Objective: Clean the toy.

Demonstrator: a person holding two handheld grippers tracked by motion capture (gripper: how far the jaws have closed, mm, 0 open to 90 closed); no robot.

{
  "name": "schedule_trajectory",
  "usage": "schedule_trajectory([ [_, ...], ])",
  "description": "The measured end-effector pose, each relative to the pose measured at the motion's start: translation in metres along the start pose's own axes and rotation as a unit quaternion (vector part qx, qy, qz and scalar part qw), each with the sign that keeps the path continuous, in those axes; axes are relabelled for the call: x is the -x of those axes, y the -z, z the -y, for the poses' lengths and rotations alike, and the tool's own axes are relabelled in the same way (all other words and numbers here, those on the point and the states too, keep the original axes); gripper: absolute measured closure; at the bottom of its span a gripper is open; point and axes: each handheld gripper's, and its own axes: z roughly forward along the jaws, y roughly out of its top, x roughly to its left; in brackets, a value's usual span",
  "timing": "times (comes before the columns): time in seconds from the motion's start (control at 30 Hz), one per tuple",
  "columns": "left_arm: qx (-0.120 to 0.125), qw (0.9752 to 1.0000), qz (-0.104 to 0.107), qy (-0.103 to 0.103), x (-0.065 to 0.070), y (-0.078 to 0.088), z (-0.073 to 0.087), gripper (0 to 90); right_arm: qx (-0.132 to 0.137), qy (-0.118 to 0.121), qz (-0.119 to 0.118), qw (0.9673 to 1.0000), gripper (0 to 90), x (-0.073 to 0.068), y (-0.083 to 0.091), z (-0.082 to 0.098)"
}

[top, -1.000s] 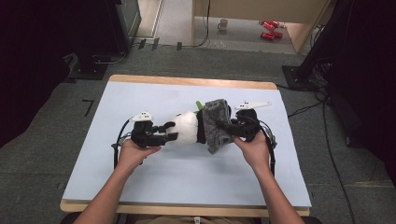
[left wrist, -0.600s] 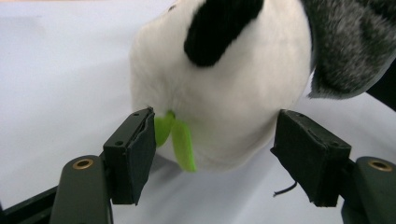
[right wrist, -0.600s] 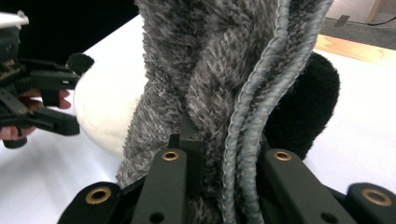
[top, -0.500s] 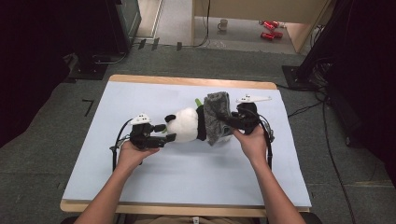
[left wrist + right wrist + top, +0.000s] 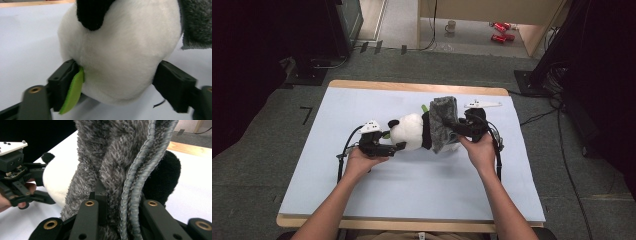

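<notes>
A black-and-white panda plush (image 5: 409,131) lies on its side on the pale blue mat (image 5: 412,185). A grey towel (image 5: 443,122) is wrapped over its body. My left gripper (image 5: 394,146) sits at the head end. In the left gripper view its jaws (image 5: 117,80) have just been opening and stand wide, one on each side of the white head (image 5: 120,50). A green felt leaf (image 5: 73,92) lies against one pad. My right gripper (image 5: 453,131) is shut on a fold of the towel (image 5: 112,157), whose stitched hem runs between its jaws (image 5: 120,202). A black limb (image 5: 162,175) shows behind the towel.
The mat lies on a wooden board (image 5: 412,87) with bare mat in front of and to either side of the plush. On the floor beyond stand a mug (image 5: 451,25) and red cans (image 5: 499,30). Dark equipment lines both sides.
The left gripper has edged in closer on the panda's head. The towel and the right hand have lifted slightly toward the far side.
</notes>
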Motion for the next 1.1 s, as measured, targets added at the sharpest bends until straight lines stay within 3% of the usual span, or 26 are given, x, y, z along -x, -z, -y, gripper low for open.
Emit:
schedule_trajectory([
  [0.1,-0.005,0.9999,-0.015,0.006,0.005,0.002,-0.003,41.4,-0.003,-0.027,-0.006,0.9996,77.2,-0.002,0.003,-0.003],
  [0.17,-0.008,0.9996,-0.022,0.015,0.006,0.002,-0.004,47.6,-0.003,-0.027,-0.008,0.9996,77.6,-0.008,0.006,-0.007],
  [0.27,-0.009,0.9990,-0.019,0.038,0.007,0.003,-0.006,53.3,-0.002,-0.015,-0.025,0.9996,77.7,-0.022,0.009,-0.013],
  [0.5,-0.022,0.9982,0.001,0.056,0.015,0.008,-0.010,61.4,-0.010,0.027,-0.063,0.9976,77.6,-0.063,0.002,-0.017],
  [0.6,-0.027,0.9974,0.017,0.064,0.025,0.012,-0.012,62.7,-0.021,0.041,-0.072,0.9963,77.6,-0.076,-0.003,-0.016],
  [0.7,-0.036,0.9981,0.024,0.043,0.040,0.014,-0.014,62.6,-0.034,0.050,-0.080,0.9950,77.6,-0.085,-0.012,-0.012],
  [0.77,-0.042,0.9983,0.019,0.036,0.046,0.012,-0.013,62.2,-0.049,0.055,-0.074,0.9945,77.4,-0.087,-0.020,-0.008],
  [0.87,-0.045,0.9974,0.018,0.054,0.040,0.010,-0.008,61.5,-0.046,0.054,-0.071,0.9949,77.5,-0.081,-0.028,0.001],
  [0.97,-0.054,0.9969,0.003,0.057,0.034,0.007,-0.005,60.2,-0.057,0.080,-0.043,0.9943,77.3,-0.077,-0.034,0.005],
  [1.1,-0.055,0.9969,-0.008,0.055,0.031,0.006,-0.006,58.5,-0.064,0.078,-0.024,0.9946,77.3,-0.066,-0.035,0.008],
])
